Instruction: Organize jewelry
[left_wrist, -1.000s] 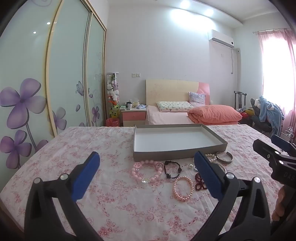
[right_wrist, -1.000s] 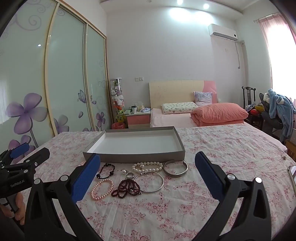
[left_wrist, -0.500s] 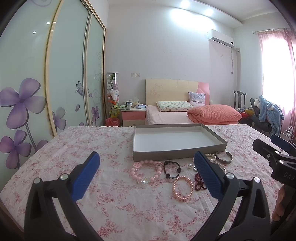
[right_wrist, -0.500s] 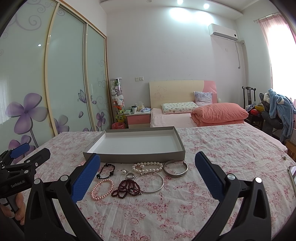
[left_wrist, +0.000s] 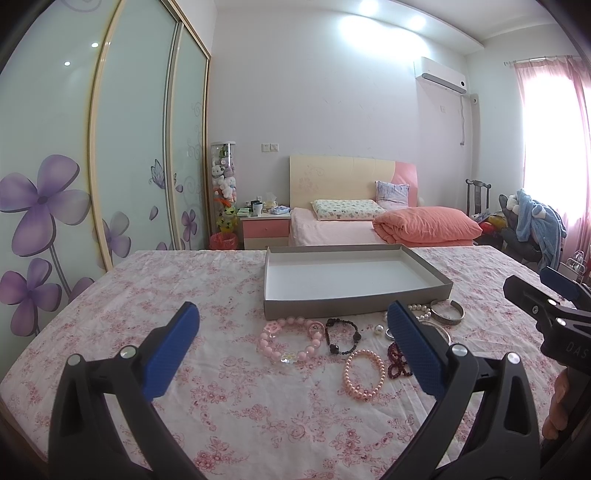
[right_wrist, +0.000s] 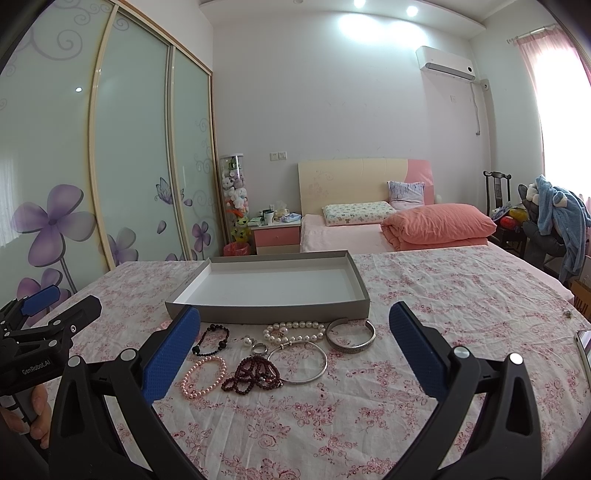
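Observation:
An empty grey tray (left_wrist: 354, 306) (right_wrist: 266, 312) with a white inside sits on the flowered tablecloth. In front of it lie several pieces of jewelry: a big pink bead bracelet (left_wrist: 291, 340), a black bead bracelet (left_wrist: 341, 336) (right_wrist: 212, 339), a small pink pearl bracelet (left_wrist: 364, 374) (right_wrist: 204, 376), dark red beads (right_wrist: 253, 373), a thin silver bangle (right_wrist: 298, 362), a white pearl bracelet (right_wrist: 295, 329) and a wide silver cuff (right_wrist: 351, 332). My left gripper (left_wrist: 291, 352) is open and empty, short of the jewelry. My right gripper (right_wrist: 293, 352) is open and empty, above the near side of it.
The table's left edge runs close to a wardrobe with flowered sliding doors (left_wrist: 74, 184). A bed (left_wrist: 369, 225) and a nightstand (left_wrist: 264, 230) stand behind the table. A chair with blue clothes (right_wrist: 557, 218) is at the far right. A small ring (right_wrist: 259, 348) lies among the jewelry.

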